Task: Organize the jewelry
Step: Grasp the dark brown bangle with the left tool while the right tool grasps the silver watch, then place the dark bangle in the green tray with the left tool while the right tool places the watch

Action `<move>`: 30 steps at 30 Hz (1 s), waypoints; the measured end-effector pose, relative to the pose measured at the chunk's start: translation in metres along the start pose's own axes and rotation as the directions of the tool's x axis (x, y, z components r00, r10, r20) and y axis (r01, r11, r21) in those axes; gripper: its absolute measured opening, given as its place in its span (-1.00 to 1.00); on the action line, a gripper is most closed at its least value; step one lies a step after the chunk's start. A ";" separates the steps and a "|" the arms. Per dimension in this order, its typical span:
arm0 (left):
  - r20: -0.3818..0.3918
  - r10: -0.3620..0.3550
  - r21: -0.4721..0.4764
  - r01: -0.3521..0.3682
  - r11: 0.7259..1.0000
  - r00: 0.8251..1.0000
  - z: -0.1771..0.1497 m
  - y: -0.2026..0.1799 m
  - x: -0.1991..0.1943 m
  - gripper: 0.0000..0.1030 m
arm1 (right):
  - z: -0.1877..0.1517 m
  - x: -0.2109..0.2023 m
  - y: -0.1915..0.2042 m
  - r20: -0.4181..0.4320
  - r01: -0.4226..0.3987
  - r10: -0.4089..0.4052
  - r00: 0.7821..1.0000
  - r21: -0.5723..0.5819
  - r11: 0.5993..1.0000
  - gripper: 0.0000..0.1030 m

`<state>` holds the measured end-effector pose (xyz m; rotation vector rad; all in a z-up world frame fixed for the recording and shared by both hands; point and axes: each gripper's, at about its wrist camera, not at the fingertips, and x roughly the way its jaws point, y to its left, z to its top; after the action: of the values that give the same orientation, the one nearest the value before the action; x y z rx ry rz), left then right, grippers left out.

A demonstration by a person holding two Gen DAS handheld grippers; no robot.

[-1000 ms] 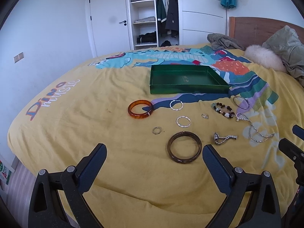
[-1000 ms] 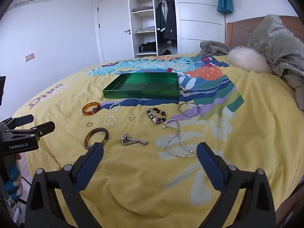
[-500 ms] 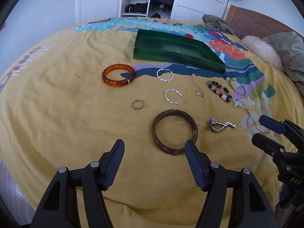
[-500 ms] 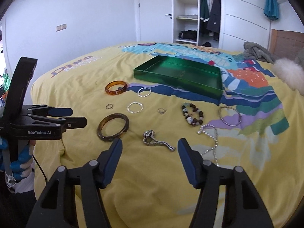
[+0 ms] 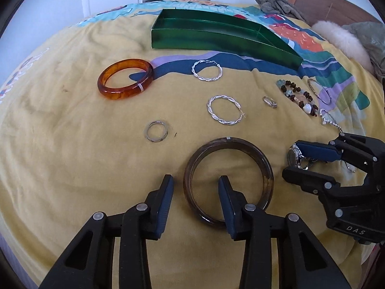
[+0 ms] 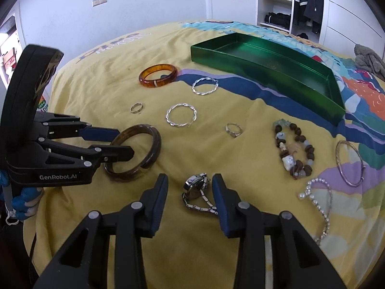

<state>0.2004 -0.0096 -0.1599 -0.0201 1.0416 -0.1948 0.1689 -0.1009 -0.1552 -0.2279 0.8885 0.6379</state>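
Jewelry lies spread on a yellow bedspread in front of an empty green tray [image 5: 216,36] [image 6: 276,72]. My left gripper [image 5: 196,184] [image 6: 125,142] is open, its fingers straddling the near left rim of a dark brown bangle [image 5: 262,168] [image 6: 154,144]. My right gripper [image 6: 190,185] [image 5: 292,159] is open, its fingers on either side of a silver watch [image 6: 196,184] [image 5: 294,157]. An amber bangle [image 5: 125,79] [image 6: 157,75], two twisted silver hoops [image 5: 207,71] [image 5: 225,110], two rings [image 5: 156,131] [image 5: 269,101] and a beaded bracelet [image 6: 293,149] lie further out.
A thin silver bangle [image 6: 349,163] and a rhinestone chain [image 6: 320,204] lie at the right. A fur cushion [image 5: 341,41] and clothes lie near the wooden headboard. A wardrobe and door stand behind the bed. The bed's edge drops off at the left.
Both grippers moved forward and down to the bedspread and their jaws narrowed. The left now straddles the dark bangle's rim; the right now flanks the watch.
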 end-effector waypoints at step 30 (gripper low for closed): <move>0.270 0.023 0.028 -0.032 0.999 0.963 0.044 0.000 -0.116 -0.85 | 0.016 -0.130 0.008 0.287 0.060 -0.108 0.952 0.172 0.983 -0.81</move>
<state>0.1819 0.0070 -0.0386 -0.0031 0.7663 -0.1778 0.1140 -0.1423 -0.0433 -0.0215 0.6336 0.5011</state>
